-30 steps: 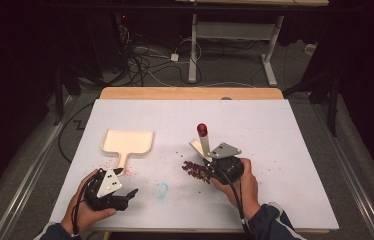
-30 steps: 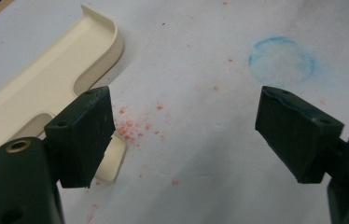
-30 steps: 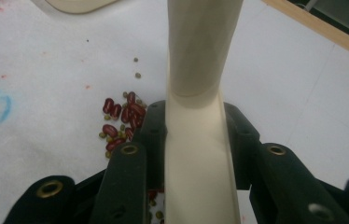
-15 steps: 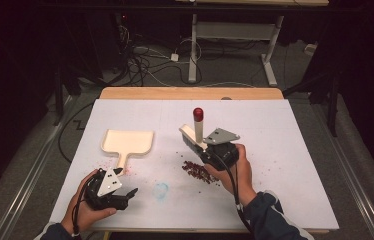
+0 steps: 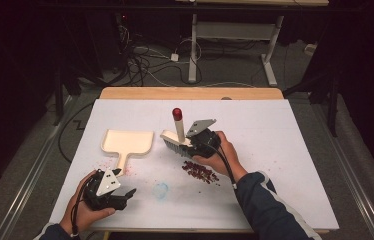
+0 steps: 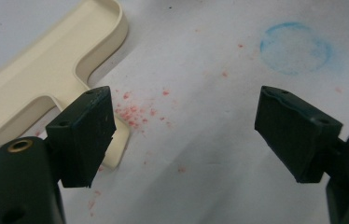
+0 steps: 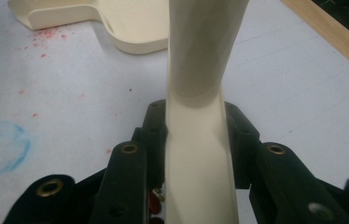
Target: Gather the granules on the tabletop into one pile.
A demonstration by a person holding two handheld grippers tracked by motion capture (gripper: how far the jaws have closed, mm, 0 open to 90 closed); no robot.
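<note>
A cream hand brush with a red-tipped handle is held above the white table cover, and my right gripper is shut on it. In the right gripper view both jaws clamp the cream brush handle. A pile of dark red bits lies just in front of the brush. A cream dustpan lies flat to the left, its handle pointing toward the front edge. My left gripper rests near the front left edge, open and empty. In the left gripper view the dustpan handle lies just behind the left jaw.
A faint blue circle is drawn on the white table cover, also seen as the blue circle. Red specks are scattered by the dustpan handle. The wooden table edge runs along the back; cables and desk legs lie beyond.
My right gripper has carried the brush up and to the left, away from the pile of red bits and toward the dustpan. The left gripper has stayed put.
</note>
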